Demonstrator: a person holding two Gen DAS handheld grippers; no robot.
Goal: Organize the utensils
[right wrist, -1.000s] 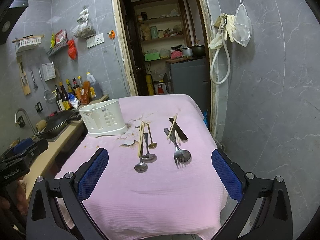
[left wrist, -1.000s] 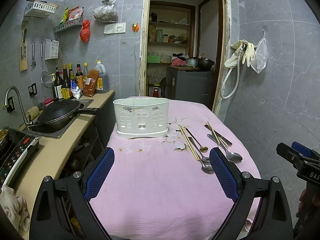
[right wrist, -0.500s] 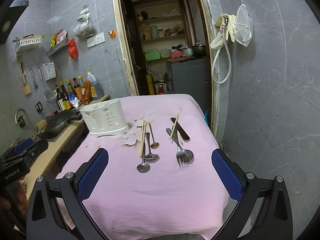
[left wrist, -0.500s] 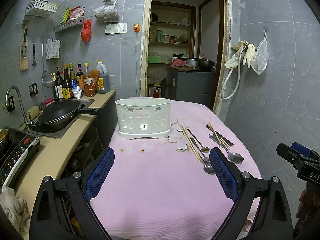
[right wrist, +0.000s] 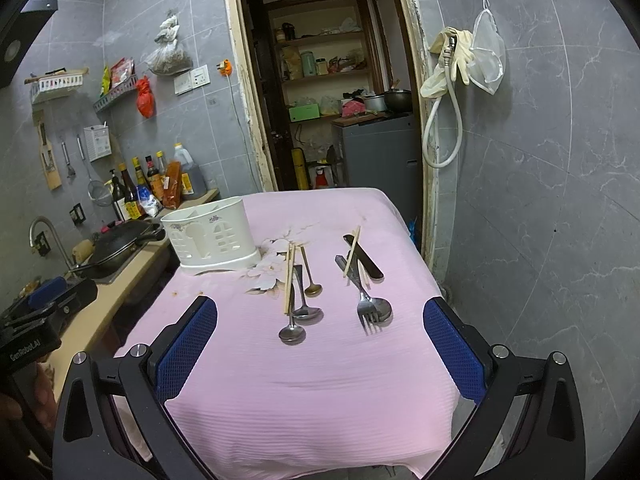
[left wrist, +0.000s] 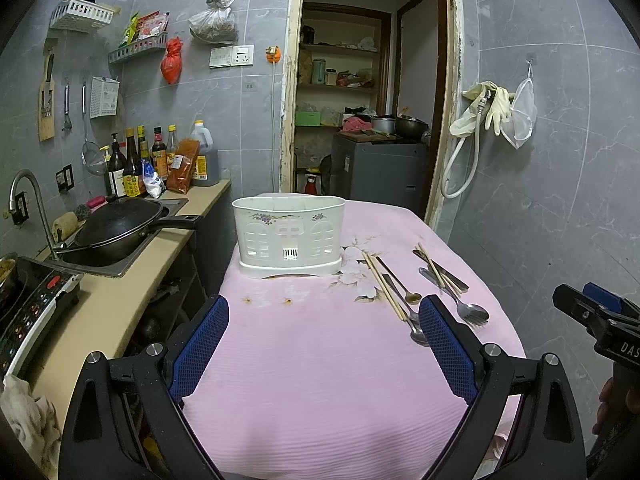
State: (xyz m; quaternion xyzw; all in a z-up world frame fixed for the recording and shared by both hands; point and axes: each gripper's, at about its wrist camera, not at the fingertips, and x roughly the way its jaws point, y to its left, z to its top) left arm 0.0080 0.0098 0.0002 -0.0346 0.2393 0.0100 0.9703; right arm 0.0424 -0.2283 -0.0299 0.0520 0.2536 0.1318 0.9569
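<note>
A white utensil holder [left wrist: 289,236] stands at the far left of a pink-clothed table [left wrist: 320,380]; it also shows in the right wrist view [right wrist: 212,240]. To its right lie chopsticks [right wrist: 289,276], several spoons [right wrist: 293,332], a fork [right wrist: 366,306] and a dark-handled knife [right wrist: 366,258]. The same utensils show in the left wrist view [left wrist: 404,296]. My left gripper [left wrist: 320,344] is open and empty above the near table. My right gripper [right wrist: 320,344] is open and empty, short of the utensils.
A counter [left wrist: 120,300] with a sink, black wok [left wrist: 120,228], induction hob [left wrist: 28,304] and bottles runs along the table's left. An open doorway [left wrist: 360,120] lies behind the table. A tiled wall [right wrist: 540,200] stands close on the right.
Both grippers have moved slightly forward toward the holder and utensils. Nothing on the table has moved.
</note>
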